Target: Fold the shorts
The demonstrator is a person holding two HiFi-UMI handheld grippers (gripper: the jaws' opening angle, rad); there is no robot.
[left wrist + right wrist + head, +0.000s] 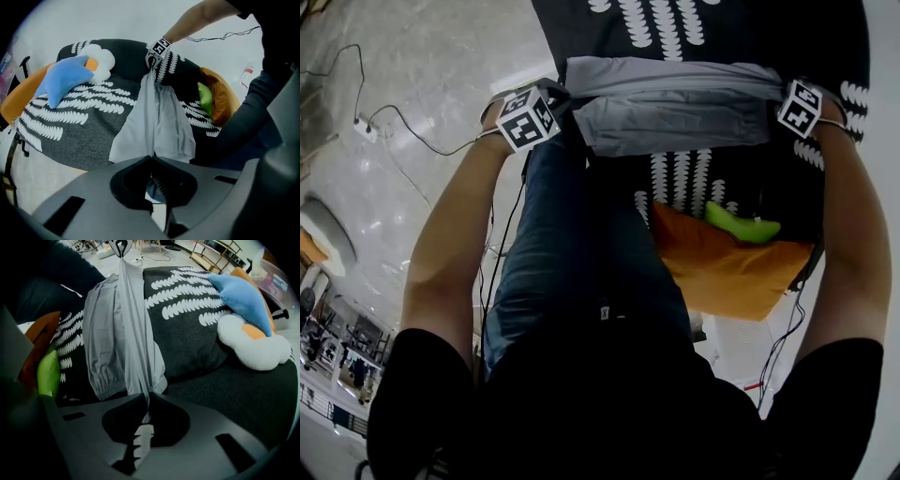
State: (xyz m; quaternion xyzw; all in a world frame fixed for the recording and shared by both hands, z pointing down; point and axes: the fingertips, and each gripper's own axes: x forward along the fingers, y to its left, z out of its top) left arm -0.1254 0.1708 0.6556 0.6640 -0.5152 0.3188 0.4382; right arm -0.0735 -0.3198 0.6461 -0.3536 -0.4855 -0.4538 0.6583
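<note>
**Grey fabric shorts [675, 108] pinched at both ends above the seat**

Finding: my left claw [151, 157] is clamped tight on one end of the shorts, with a thin pleat of cloth nipped between its jaws. My right claw [144, 397] is closed the same way on the opposite end. The garment is strung between the two, top edge taut and the rest drooping over the black cover with white leaf print [84, 126]. Whether the lower hem touches the cover I cannot tell. The blue star-shaped pillow [63, 79] lies well apart.

Assessment: I judge that the shorts are being carried towards a lay-down.

Recommendation: hold both claws level and evenly spread so that the top edge stays straight. Set the hanging hem on bare cover first, then lay the rest over it. Release only once the cloth lies flat, clear of the orange cushion [727, 267].
</note>
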